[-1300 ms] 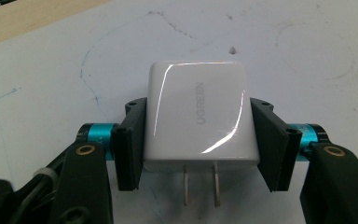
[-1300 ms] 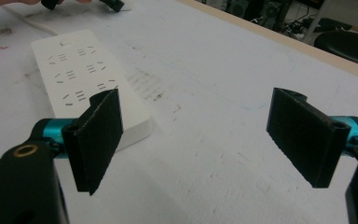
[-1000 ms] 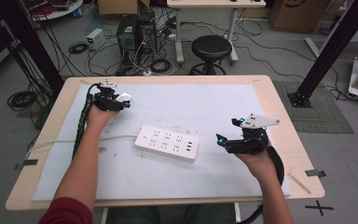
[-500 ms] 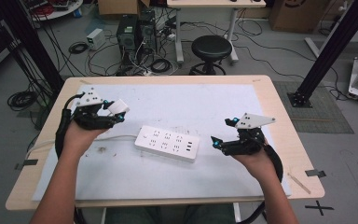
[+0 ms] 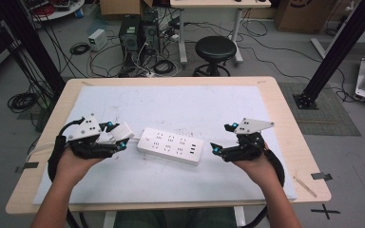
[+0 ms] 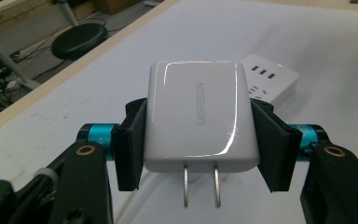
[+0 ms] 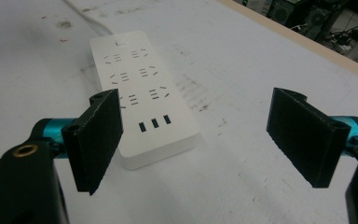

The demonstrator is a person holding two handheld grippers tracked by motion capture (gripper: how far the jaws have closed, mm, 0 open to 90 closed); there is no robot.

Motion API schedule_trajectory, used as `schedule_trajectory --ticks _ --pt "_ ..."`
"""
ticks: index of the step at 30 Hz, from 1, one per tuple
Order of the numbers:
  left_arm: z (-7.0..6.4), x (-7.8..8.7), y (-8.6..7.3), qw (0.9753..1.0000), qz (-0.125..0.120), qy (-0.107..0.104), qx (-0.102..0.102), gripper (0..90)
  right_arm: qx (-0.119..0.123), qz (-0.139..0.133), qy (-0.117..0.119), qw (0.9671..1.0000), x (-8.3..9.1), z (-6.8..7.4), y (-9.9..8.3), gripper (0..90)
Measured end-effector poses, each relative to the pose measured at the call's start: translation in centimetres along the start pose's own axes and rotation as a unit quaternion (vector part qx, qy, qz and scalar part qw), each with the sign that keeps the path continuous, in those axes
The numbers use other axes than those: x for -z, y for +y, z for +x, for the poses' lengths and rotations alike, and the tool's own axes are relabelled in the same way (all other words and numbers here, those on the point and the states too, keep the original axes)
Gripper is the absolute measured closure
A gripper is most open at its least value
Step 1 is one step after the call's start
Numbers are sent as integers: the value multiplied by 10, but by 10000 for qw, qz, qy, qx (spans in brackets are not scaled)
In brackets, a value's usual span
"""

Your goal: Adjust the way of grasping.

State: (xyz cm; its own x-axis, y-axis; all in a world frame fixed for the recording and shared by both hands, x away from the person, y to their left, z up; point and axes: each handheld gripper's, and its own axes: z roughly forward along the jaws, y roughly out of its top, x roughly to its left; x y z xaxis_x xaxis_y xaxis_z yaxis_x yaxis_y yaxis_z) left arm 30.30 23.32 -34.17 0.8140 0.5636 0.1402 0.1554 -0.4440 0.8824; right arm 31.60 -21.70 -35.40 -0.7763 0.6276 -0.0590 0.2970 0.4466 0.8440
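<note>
A white power strip (image 5: 170, 145) lies in the middle of the white mat, its sockets facing up. My left gripper (image 5: 116, 137) sits just left of the strip, shut on a white UGREEN charger (image 6: 196, 122) whose two prongs (image 6: 200, 185) point back toward the camera. The strip's end (image 6: 271, 79) shows beyond the charger. My right gripper (image 5: 220, 146) hovers just right of the strip with its jaws wide open and nothing between them. In the right gripper view the power strip (image 7: 142, 93) lies ahead, its USB end nearest.
The white mat (image 5: 180, 102) covers most of the wooden table (image 5: 285, 118). A thin white cord (image 7: 86, 18) leaves the strip's far end. Beyond the table stand a black stool (image 5: 215, 49), computer cases and tangled cables on the floor.
My left gripper has carried the charger from the table's far left corner down toward the strip's left end. The right gripper has shifted slightly toward the strip.
</note>
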Motion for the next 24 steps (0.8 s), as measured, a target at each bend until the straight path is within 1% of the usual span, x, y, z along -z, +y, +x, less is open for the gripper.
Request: schedule_trajectory --ticks 2,5,7,9,11,14,15,16,18,20,22,24 --pt "-3 -3 -1 9999 90 -79 -59 424 -23 33 54 10000 -1 1 -1 187" --pt "-10 -10 -5 9995 148 -235 -167 424 -63 102 129 9998 -3 2 -1 187" --pt "-15 -16 -8 9991 111 -355 -215 424 -203 133 217 9995 -5 4 -1 187" --pt "-22 -23 -10 9984 78 -493 -246 424 -273 109 329 9990 -9 6 0 187" --pt "-29 -30 -12 9976 75 -595 -357 424 -320 153 491 9982 -13 10 0 187" --pt "-41 -43 -15 9952 80 -716 -666 424 -395 227 695 9965 -22 18 -2 187" --pt "-45 -47 -15 9944 78 -763 -728 424 -431 241 781 9957 -25 20 -3 187" --pt "-48 -50 -15 9933 76 -793 -835 424 -469 239 869 9948 -28 22 -4 188" --pt "-55 -54 -15 9920 3 -861 -918 424 -588 240 1003 9929 -33 27 -5 187" --pt "-63 -57 -13 9901 -108 -850 -1115 424 -686 233 1130 9909 -37 32 -7 187" --pt "-69 -60 -11 9879 -186 -794 -1319 424 -775 203 1287 9884 -40 37 -8 187" --pt "-76 -64 -9 9848 -257 -730 -1553 424 -926 145 1476 9846 -44 41 -9 187"
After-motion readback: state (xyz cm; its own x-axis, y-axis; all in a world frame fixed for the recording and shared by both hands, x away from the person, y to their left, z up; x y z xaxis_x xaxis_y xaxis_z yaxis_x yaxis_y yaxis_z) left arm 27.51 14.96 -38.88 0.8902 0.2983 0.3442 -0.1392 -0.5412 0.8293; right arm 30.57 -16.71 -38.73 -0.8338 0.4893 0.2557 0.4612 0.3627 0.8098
